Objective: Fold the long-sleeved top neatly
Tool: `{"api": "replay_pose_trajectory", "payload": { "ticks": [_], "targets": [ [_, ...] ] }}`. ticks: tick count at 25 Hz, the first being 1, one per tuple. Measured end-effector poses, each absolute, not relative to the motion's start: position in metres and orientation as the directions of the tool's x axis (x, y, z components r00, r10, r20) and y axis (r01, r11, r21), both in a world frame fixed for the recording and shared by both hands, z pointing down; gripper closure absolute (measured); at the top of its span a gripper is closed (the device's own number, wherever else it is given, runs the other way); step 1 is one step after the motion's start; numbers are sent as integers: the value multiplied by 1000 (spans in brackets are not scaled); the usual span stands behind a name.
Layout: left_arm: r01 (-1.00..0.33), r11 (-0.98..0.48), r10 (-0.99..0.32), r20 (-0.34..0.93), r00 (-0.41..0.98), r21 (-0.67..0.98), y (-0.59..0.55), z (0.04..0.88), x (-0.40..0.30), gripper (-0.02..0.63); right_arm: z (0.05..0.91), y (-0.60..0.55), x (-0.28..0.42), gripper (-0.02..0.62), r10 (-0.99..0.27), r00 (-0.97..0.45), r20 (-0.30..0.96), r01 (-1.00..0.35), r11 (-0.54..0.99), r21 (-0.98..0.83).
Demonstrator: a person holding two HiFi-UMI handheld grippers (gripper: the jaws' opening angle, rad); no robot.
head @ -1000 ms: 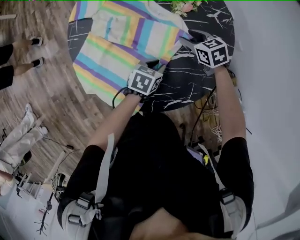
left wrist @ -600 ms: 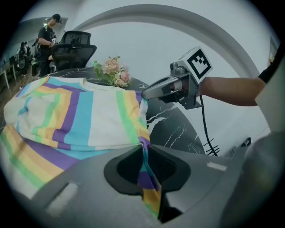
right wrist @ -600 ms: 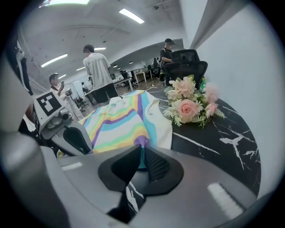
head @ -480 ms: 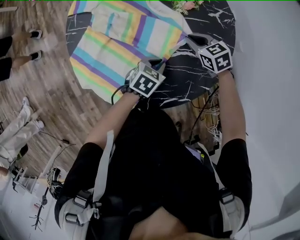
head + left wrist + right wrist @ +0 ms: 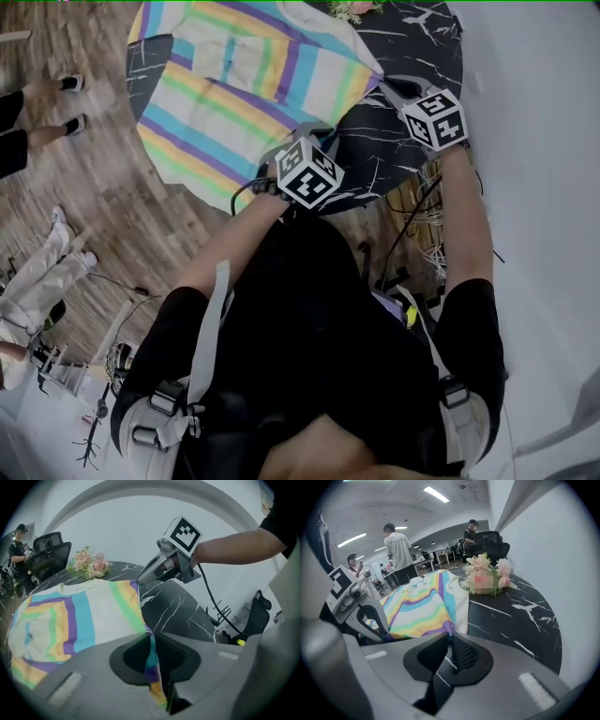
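Pinching one top (image 5: 234, 94), left gripper (image 5: 151, 639), right gripper (image 5: 449, 638) seemingly too, both fingers just closed.

A round black marble table (image 5: 412, 37) with white veins stands on a wood-plank floor (image 5: 84, 178). A bunch of pink flowers (image 5: 485, 576) lies near its far edge, a black office chair (image 5: 49, 550) behind it. Cables (image 5: 427, 202) tangle beneath. A person in a white shirt (image 5: 399, 550) stands farther off.

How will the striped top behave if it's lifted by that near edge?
Probably floppy: the striped top bunches into a thin fold where the left gripper pinches it. Unheld parts would likely sag, as one side hangs over the table edge.
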State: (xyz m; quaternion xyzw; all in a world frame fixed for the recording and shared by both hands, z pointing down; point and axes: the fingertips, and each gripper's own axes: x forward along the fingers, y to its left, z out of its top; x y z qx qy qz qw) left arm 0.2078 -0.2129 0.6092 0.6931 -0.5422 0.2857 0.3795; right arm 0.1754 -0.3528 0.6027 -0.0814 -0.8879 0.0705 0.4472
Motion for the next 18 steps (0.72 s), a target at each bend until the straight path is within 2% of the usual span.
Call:
{"api": "replay_pose_trajectory", "payload": {
  "ticks": [4,5,6,7,18],
  "targets": [
    [-965,-134,-527,808,263,226,-213,614,215,517,612,-361,189,565,153,-571,807,29,986,-166],
    [-963,-134,-528,806,268,232,-212,614,217,493,613,-361,192,545,143,-568,810,16,987,-162],
    [-962,-132,-532,802,271,238,-212,613,218,475,613,-361,194,499,139,-569,811,5,986,-165],
    [-962,-130,-539,797,272,241,-211,611,219,467,611,-359,195,494,138,-572,809,-1,986,-169],
    [-946,-175,-593,737,323,274,-190,582,216,448,563,-336,187,488,18,-668,744,-96,989,-111]
  ]
}}
